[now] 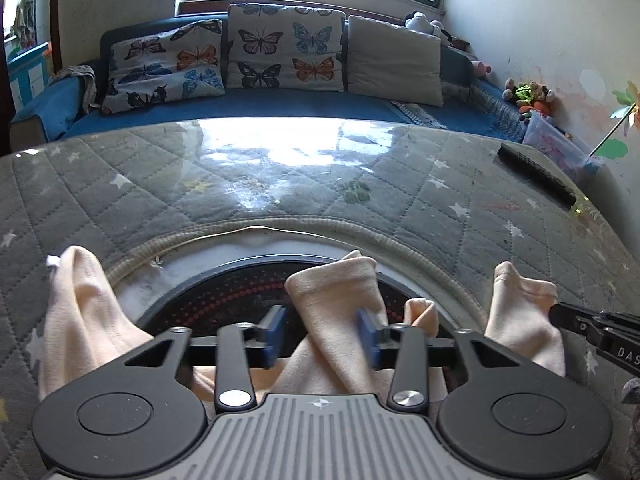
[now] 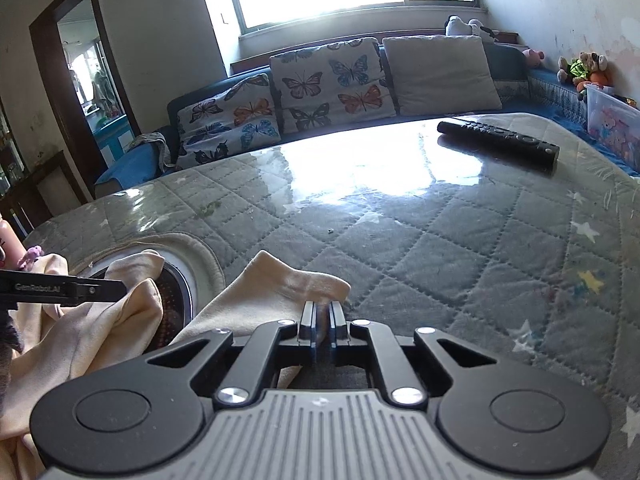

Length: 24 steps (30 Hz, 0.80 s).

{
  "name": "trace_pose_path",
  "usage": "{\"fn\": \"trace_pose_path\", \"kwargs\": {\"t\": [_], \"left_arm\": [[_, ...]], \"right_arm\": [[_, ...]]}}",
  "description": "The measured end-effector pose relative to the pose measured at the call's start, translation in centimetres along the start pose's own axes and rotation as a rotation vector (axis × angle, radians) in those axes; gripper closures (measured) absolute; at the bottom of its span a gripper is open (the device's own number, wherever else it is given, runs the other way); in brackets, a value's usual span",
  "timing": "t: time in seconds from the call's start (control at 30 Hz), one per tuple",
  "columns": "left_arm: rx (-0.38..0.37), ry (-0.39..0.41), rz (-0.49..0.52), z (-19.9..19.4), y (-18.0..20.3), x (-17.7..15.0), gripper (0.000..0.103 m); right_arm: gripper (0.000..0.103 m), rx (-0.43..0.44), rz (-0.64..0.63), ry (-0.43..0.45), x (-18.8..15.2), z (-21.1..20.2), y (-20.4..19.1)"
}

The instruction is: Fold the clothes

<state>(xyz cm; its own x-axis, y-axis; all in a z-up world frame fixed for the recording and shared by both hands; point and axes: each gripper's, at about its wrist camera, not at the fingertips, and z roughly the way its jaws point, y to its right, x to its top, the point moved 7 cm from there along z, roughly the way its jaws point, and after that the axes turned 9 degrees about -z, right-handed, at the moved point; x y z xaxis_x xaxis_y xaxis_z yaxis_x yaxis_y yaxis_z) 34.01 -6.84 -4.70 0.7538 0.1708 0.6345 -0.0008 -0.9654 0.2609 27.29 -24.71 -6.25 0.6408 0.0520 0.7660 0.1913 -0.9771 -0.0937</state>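
Observation:
A pale peach garment (image 1: pixel 332 296) lies crumpled at the near edge of the table, partly over a round black hob (image 1: pixel 224 296) set into the top. My left gripper (image 1: pixel 322 334) straddles an upright fold of it. The blue pads (image 1: pixel 276 332) stand apart, with a dark gap beside the left one, so the grip is open. In the right wrist view the garment (image 2: pixel 272 292) spreads onto the quilted cover. My right gripper (image 2: pixel 323 320) is pinched on its edge, fingers almost together. The left wrist view shows that right gripper (image 1: pixel 560 312) holding up a peak of cloth.
The table (image 2: pixel 440 240) has a grey quilted star cover under glossy plastic. A black remote (image 2: pixel 496 144) lies at its far right. Behind it stands a blue sofa (image 1: pixel 240 106) with butterfly cushions. A clear box of toys (image 2: pixel 612 128) sits at the right.

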Motion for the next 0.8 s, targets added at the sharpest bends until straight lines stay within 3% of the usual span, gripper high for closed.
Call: {"fn": "trace_pose_path", "kwargs": {"t": [0.07, 0.17, 0.4, 0.8], "left_arm": [[-0.005, 0.015, 0.001, -0.2, 0.1, 0.1, 0.089], [-0.017, 0.044, -0.002, -1.0, 0.2, 0.3, 0.097], [-0.03, 0.141, -0.013, -4.6, -0.2, 2.0, 0.1], [0.047, 0.313, -0.069, -14.1, -5.5, 3.0, 0.1]], "right_arm": [[0.095, 0.003, 0.0, 0.001, 0.0, 0.0, 0.0], [0.094, 0.005, 0.006, 0.002, 0.0, 0.1, 0.0], [0.094, -0.002, 0.008, 0.0, 0.1, 0.2, 0.0], [0.095, -0.032, -0.022, -0.004, 0.2, 0.4, -0.7]]}}
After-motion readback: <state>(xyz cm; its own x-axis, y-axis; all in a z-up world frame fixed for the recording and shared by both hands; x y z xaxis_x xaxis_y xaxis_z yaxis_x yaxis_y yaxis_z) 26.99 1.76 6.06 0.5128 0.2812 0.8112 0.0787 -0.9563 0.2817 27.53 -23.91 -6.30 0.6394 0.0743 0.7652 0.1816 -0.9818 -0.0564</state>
